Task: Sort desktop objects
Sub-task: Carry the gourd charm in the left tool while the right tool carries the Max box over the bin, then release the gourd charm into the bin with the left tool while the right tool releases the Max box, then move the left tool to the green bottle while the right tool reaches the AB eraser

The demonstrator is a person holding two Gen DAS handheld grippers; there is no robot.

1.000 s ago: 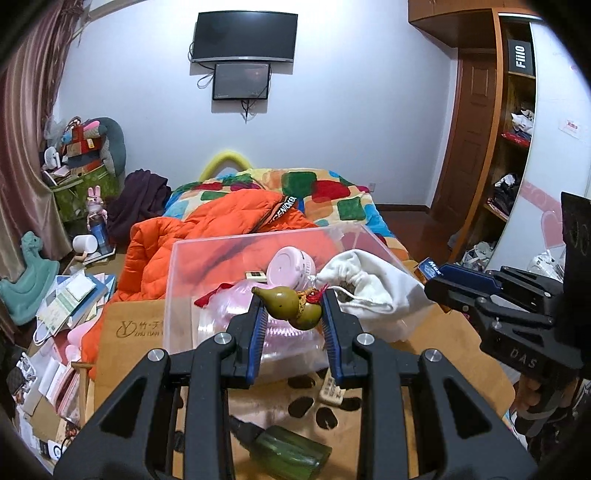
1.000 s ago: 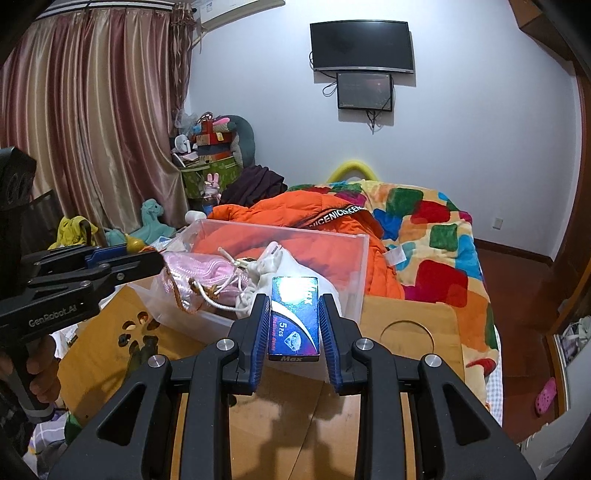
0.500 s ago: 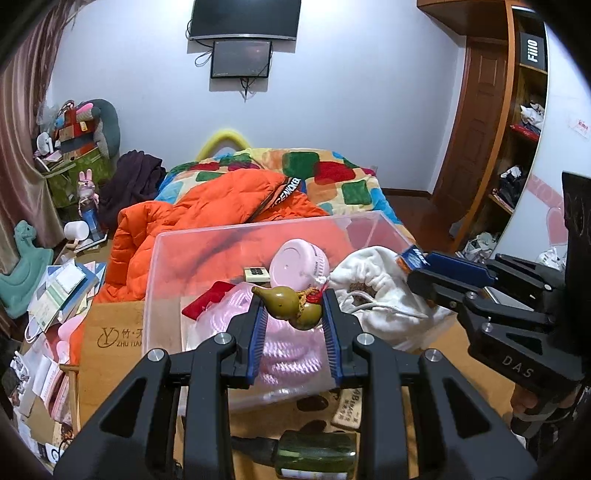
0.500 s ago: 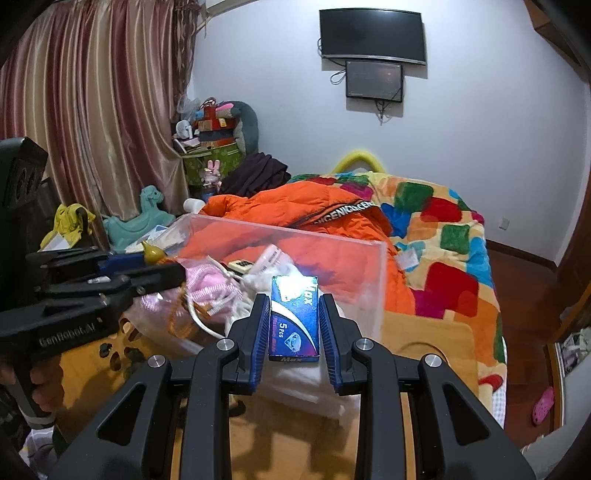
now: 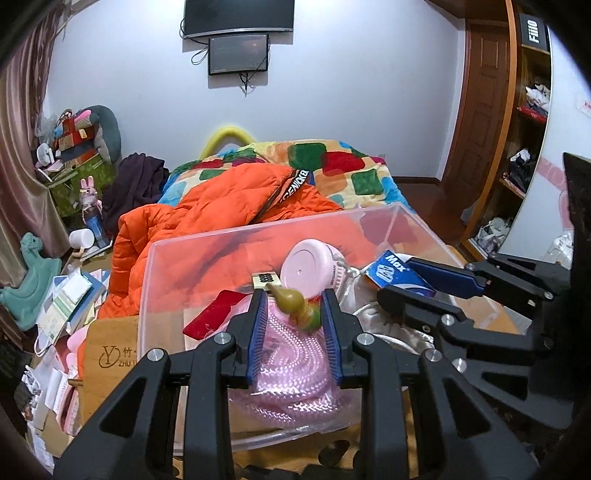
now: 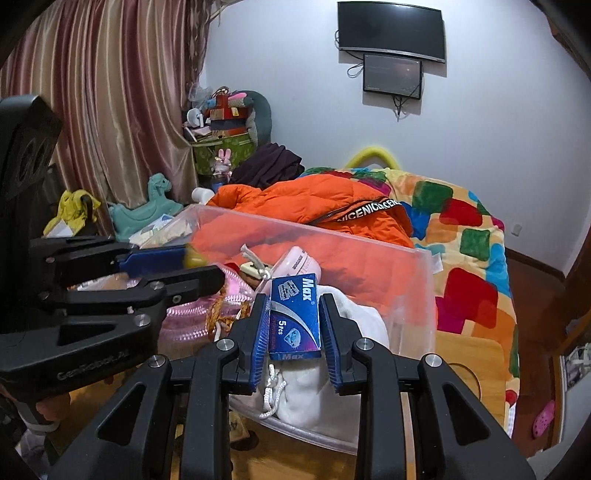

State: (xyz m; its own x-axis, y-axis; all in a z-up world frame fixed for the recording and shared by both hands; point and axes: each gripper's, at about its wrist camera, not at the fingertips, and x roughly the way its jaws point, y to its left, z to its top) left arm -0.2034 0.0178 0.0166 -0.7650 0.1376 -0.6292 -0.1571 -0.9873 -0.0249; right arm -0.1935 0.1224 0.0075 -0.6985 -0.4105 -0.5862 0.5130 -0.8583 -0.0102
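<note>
Domestic bedroom: bed (image 5: 332,166) with patchwork quilt far centre, curtains (image 6: 110,110) left, wall-mounted television (image 5: 238,16), wooden door (image 5: 480,110) and shelves (image 5: 528,122) right.

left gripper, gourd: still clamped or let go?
Looks let go. The left gripper fingers are spread, with a gap on each side of the gourd, which is blurred and tilted above the clear bin.

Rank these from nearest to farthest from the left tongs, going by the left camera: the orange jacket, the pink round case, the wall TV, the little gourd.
1. Little gourd: between the left tongs, blurred.
2. Pink round case: just beyond, inside the clear bin.
3. Orange jacket: behind the bin, on the bed.
4. Wall TV: high on the far wall.
</note>
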